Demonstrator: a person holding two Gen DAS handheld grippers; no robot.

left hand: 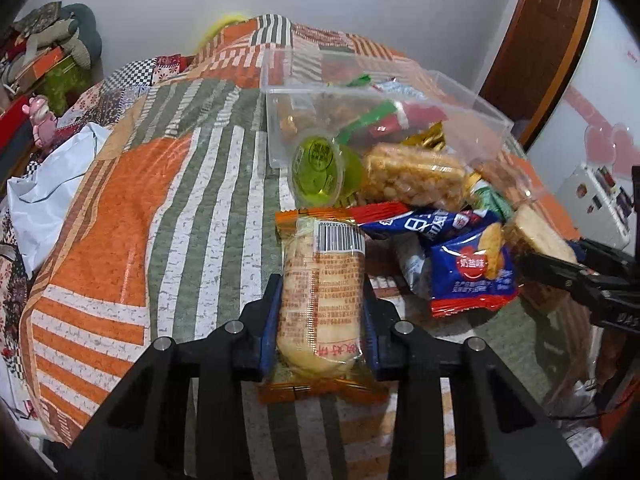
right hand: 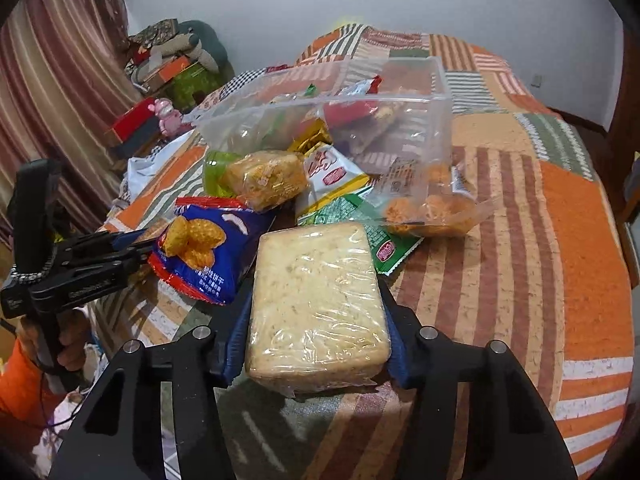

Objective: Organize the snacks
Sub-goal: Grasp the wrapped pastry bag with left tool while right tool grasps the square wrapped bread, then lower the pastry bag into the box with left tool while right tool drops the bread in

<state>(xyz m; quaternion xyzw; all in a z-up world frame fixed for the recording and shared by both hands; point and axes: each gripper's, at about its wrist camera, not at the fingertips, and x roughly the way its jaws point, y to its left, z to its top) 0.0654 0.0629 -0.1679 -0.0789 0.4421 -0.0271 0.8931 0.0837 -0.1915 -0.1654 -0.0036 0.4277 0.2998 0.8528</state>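
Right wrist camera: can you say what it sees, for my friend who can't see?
The right gripper squeezes a plastic-wrapped pale cake block above a striped orange quilt. Behind it lie snack packets and a clear tub on its side.

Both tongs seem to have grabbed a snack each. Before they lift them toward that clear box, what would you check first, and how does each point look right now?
1. Left tongs pressing both sides of the orange-wrapped cake: ok.
2. Right tongs clamped on the plastic-wrapped pale block: ok.
3. Clear box open on top: ok.
4. Room left in the box: cannot tell, packets already fill much of it.
5. Blue cracker bag lying close beside the pale block, might drag along: cannot tell.
6. Green jelly cup apart from the cake: ok.
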